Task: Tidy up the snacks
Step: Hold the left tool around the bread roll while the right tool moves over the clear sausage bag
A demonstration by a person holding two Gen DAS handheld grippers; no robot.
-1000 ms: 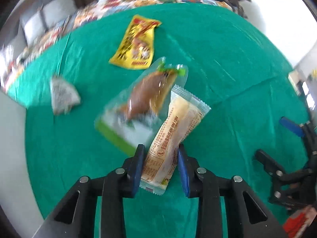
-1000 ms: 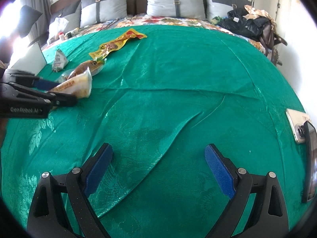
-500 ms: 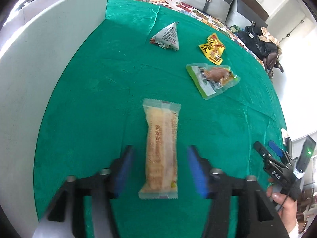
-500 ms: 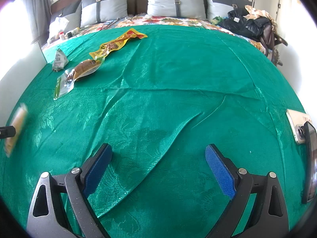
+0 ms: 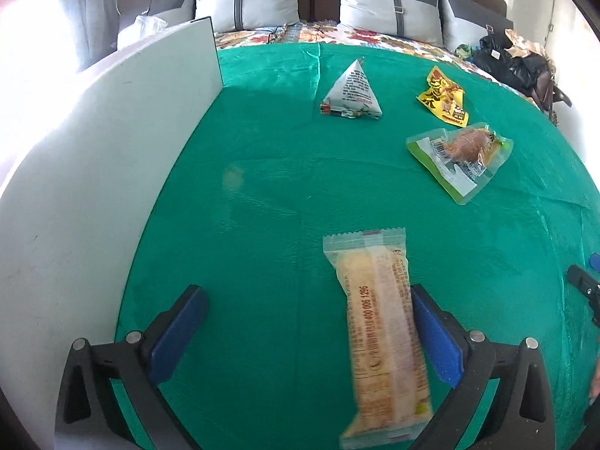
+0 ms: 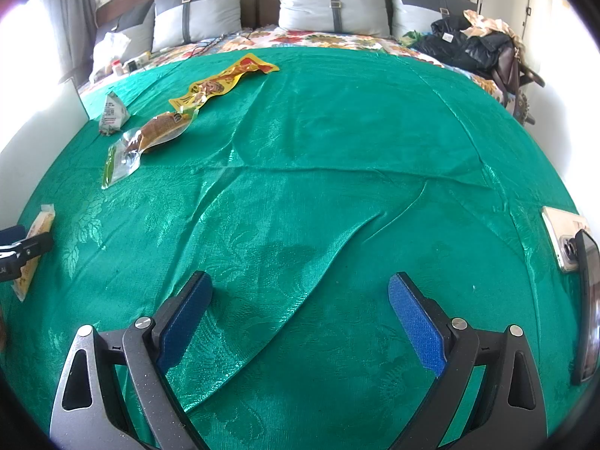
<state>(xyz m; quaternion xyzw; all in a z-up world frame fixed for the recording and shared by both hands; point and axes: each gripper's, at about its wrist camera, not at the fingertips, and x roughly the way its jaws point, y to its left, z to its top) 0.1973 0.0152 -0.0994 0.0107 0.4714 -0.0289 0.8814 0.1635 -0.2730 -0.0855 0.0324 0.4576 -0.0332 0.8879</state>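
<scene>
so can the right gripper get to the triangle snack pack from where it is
Probably yes: the right gripper is open and empty, and bare green cloth lies between it and the triangle snack pack. It's far across the bed though, beside the white board.

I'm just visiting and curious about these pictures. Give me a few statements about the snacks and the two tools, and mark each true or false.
1. The left tool squeezes the long bread bar. False: its jaws are opening, and the bar lies loose on the green cloth against one pad only.
2. The right tool holds nothing. True.
3. The triangular packet lies nearer the white board than the yellow packet does. True.
4. The clear pouch with brown meat lies on top of the yellow packet. False: they lie side by side, apart.
5. Five snacks lie on the cloth. False: four.
</scene>
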